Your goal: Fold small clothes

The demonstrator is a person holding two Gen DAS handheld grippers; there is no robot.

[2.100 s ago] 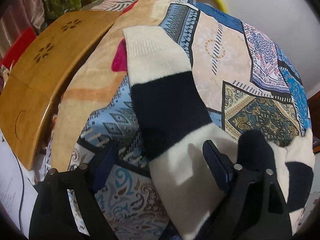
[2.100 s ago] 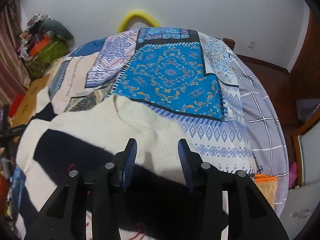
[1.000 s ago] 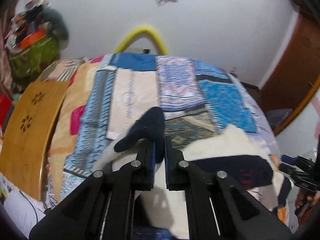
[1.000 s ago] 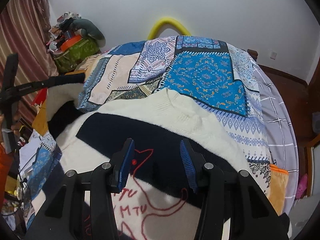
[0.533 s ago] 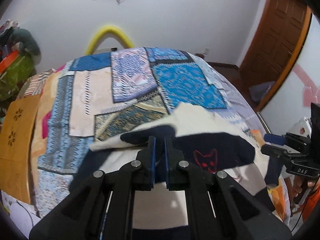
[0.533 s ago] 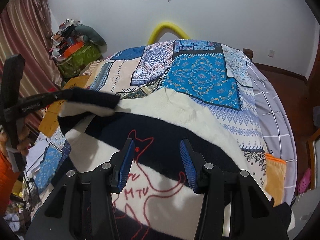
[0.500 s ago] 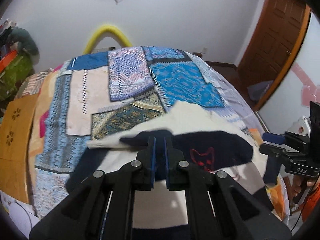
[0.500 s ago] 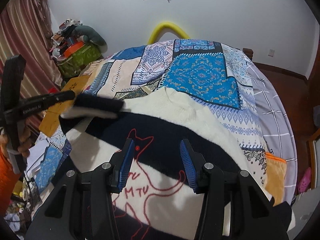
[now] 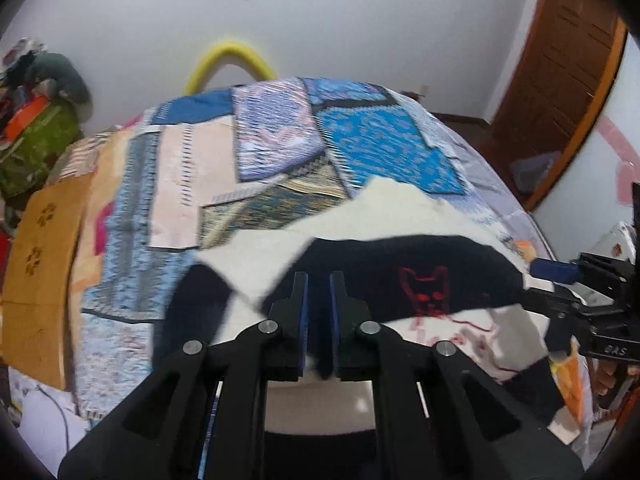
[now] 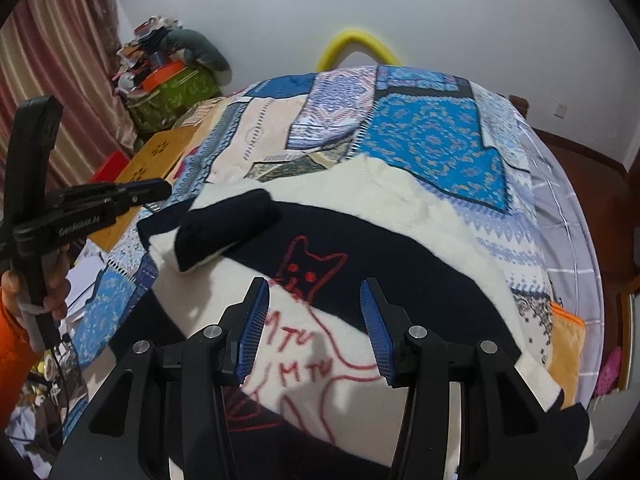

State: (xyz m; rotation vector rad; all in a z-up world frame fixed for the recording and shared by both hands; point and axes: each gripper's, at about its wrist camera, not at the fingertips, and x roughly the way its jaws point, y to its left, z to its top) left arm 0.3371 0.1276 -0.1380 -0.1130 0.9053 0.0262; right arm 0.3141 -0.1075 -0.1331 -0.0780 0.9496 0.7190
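A cream and navy striped sweater (image 10: 400, 248) with a red cat drawing lies flat on the patchwork bedspread (image 10: 432, 136). Its navy-cuffed sleeve (image 10: 224, 232) is folded across the chest and rests there. My left gripper (image 9: 319, 280) hovers over the sweater (image 9: 400, 240). Its jaws are a narrow slit apart and opening, with nothing between them. In the right wrist view the left gripper (image 10: 162, 190) sits clear of the sleeve, to its left. My right gripper (image 10: 314, 286) stands open above the drawing and holds nothing. Its fingers (image 9: 552, 271) show at the sweater's right edge.
A wooden lap table (image 10: 160, 152) lies at the bed's left edge, with a green box (image 10: 176, 92) piled with things behind it. A yellow hoop (image 10: 356, 44) stands at the far end. The wooden door (image 9: 568, 60) and floor lie to the right.
My left gripper carried the sleeve cuff rightward over the sweater's body and let it go; the sleeve now lies folded on the chest. The right gripper has shifted slightly and stays open.
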